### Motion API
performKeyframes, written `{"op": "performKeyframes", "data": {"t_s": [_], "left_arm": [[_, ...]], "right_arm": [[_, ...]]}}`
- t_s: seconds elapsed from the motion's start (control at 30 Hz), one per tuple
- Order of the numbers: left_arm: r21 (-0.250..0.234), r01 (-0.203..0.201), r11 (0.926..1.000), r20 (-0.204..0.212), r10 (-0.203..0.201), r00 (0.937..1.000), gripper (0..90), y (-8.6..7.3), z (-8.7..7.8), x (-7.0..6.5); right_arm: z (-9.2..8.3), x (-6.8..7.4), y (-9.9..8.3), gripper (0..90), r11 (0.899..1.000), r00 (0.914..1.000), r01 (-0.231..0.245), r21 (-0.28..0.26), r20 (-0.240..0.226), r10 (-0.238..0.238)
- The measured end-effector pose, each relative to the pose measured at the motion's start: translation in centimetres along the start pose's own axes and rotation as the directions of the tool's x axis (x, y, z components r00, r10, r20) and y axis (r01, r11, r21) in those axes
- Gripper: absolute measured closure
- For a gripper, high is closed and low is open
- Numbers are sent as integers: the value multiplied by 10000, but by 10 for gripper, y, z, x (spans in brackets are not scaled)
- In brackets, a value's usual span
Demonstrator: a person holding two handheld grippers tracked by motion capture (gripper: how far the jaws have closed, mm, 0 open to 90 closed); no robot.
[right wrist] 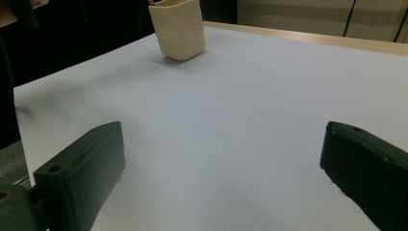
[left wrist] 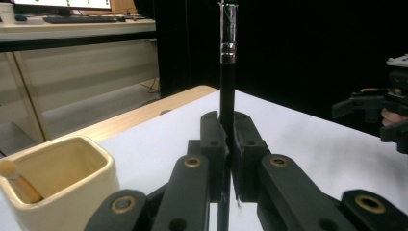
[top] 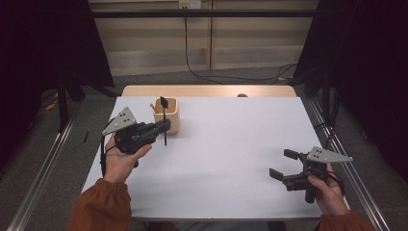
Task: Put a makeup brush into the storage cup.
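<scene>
Left hand-held gripper [top: 161, 127] pinched a black brush [left wrist: 227, 91], held upright just beside the cream holder [top: 167, 115] near the far left of the white table [top: 231, 144]. Wooden stick [left wrist: 14, 179] inside that holder. Right hand-held gripper [top: 285, 165] spread wide, nothing between, well apart near the right edge.
</scene>
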State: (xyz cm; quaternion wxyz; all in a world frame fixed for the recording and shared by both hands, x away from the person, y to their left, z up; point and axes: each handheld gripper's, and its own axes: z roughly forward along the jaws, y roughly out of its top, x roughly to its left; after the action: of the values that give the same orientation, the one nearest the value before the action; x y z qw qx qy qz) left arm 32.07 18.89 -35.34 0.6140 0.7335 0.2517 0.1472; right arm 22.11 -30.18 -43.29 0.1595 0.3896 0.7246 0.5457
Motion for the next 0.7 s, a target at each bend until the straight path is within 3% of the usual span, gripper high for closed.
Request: {"op": "performKeyframes", "data": {"t_s": [0.17, 0.3, 0.47, 0.7], "left_arm": [[-133, -1, 9999, -183, -2, 9998, 855, 4, 0, 5], [-339, 97, 9994, -382, -110, 9992, 855, 8, 0, 12], [-493, 149, 9987, -645, -181, 9978, 855, 12, -2, 23], [-586, 119, 9982, -881, -171, 9960, 855, 20, -3, 31]], "right_arm": [[-4, 0, -12, 15, 9999, 9997, -120, 62, 226, 118], [-7, 2, -14, 16, 9999, 9995, -35, -127, 313, 39], [-4, 3, -18, 16, 10000, 9991, 58, 19, 431, -59], [-5, 2, -18, 15, 9998, 9988, -167, -115, 469, 172]]}}
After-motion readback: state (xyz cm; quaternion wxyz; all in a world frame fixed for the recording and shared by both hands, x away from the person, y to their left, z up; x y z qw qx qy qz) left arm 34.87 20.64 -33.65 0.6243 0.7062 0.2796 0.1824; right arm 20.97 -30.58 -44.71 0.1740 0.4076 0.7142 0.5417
